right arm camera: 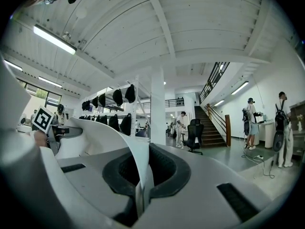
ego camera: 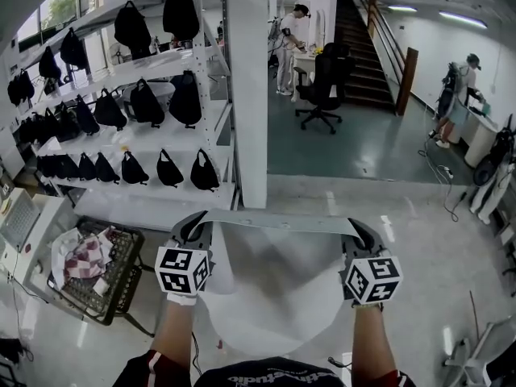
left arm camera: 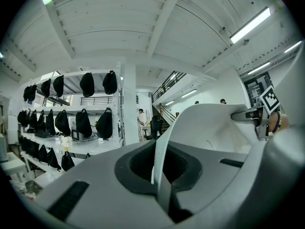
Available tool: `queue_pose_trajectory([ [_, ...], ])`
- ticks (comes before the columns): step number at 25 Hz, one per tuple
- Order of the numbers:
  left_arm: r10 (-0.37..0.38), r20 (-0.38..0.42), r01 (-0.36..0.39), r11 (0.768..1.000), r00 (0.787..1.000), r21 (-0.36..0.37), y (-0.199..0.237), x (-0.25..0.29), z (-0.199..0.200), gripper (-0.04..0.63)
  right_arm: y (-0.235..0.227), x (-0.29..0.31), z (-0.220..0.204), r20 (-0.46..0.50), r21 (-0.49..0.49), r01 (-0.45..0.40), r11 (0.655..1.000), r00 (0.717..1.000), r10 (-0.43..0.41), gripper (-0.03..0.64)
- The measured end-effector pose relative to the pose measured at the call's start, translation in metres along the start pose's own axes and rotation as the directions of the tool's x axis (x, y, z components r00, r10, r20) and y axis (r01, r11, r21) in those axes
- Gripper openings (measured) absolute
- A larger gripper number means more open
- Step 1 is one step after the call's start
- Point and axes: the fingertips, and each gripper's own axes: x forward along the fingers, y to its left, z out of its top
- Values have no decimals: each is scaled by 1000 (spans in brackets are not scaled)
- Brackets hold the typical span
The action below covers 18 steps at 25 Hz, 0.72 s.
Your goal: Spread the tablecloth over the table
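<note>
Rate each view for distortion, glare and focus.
Head view: shelves bow from the wide lens; cloth sharp, evenly lit. Left gripper view: black corners, lamp blown out, near cloth edge soft. Right gripper view: black corners, another lamp glaring, stairs sharp.

Held level and apart, the left tongs [ego camera: 197, 218] and right tongs [ego camera: 355, 224] each clamp the tablecloth [ego camera: 274, 289].

I get a bright, even picture: ceiling tube lights [left arm camera: 250, 25] glow overhead and daylight enters a window [ego camera: 60, 6] left of the white pillar [ego camera: 246, 87]. Shadows are soft. The tablecloth [ego camera: 274, 289] shows flat and pale, barely shaded. Both gripper views bow strongly, with black corners and a blurred foreground.
</note>
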Motion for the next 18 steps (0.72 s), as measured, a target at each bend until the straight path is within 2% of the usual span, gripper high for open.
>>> queue_pose_trajectory([
  [10, 30, 16, -31, 999, 999, 41, 1, 54, 24, 18, -40, 48, 22, 24, -29, -21, 999, 999, 21, 26],
  [18, 49, 61, -53, 997, 997, 52, 3, 98, 48, 18, -71, 84, 46, 60, -85, -24, 996, 998, 29, 26],
])
